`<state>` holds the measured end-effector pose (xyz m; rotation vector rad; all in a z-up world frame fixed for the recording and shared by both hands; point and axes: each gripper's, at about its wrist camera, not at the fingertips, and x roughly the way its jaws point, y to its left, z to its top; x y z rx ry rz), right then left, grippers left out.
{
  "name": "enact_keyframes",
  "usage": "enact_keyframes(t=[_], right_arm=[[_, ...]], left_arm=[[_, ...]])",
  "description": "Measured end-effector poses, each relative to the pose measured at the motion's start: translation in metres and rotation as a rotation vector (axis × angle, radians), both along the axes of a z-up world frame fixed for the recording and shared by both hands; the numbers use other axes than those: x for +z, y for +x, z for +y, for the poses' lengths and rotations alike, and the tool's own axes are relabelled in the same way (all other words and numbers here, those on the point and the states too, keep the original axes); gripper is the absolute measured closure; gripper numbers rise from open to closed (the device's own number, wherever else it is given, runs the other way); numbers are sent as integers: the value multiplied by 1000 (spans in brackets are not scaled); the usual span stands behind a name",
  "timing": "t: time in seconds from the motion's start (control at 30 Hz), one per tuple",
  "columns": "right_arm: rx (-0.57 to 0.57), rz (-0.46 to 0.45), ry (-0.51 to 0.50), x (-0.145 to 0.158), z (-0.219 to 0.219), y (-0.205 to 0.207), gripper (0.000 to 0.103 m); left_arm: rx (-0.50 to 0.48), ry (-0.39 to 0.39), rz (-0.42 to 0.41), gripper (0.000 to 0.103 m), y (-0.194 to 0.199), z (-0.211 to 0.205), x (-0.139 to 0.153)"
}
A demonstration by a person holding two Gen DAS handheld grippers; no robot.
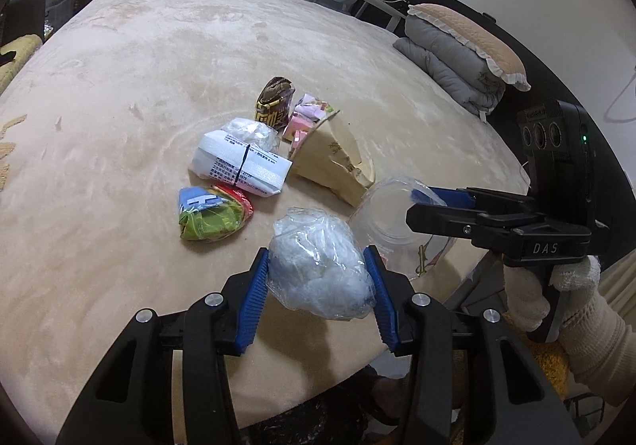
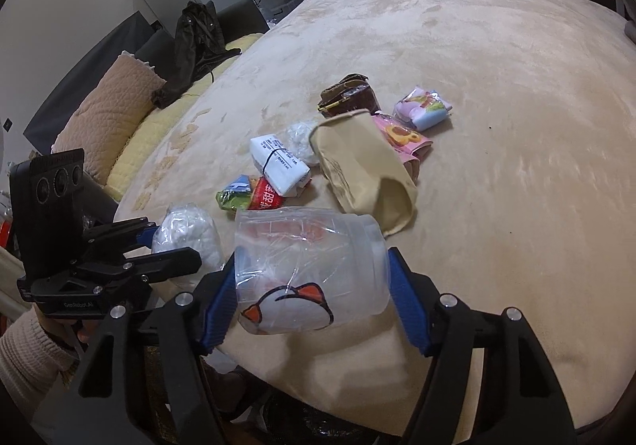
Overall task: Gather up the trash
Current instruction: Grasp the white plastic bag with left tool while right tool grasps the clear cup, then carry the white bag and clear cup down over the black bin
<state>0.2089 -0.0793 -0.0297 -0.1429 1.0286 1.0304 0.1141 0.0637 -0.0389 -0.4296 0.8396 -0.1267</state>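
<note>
Both loads sit at the bed's (image 1: 119,95) near edge: left hand-held gripper (image 1: 318,282) clamped on the crumpled plastic wad (image 1: 318,270), right hand-held gripper (image 2: 310,278) clamped across the clear cup (image 2: 306,266), remaining wrappers (image 1: 242,166) lying beyond, toward mid-bed.

Dark bin (image 2: 318,421) below bed edge — indistinct

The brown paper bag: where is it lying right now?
The brown paper bag lies on the beige bedspread mid-frame in the right wrist view, between the white banded packet and the pink wrapper.
</note>
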Motion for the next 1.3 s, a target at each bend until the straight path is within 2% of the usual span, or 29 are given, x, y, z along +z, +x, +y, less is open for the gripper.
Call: enact_keyframes(t=[0.4, 0.53, 0.67, 1.1, 1.3], right_arm=[[-29, -20, 46, 2, -36, -39, 35], [-24, -83, 121, 15, -53, -62, 35], [-27, -122, 144, 21, -65, -81, 35], [-76, -104, 145, 4, -100, -116, 35], [-75, -75, 119, -8, -107, -132, 35]], left_arm=[[10, 64, -116, 57, -49, -27, 27], [8, 81, -141, 57, -64, -40, 31], [5, 86, -164, 57, -79, -51, 32], [57, 96, -171, 57, -116, -69, 23], [61, 74, -138, 57, -130, -82, 9]])
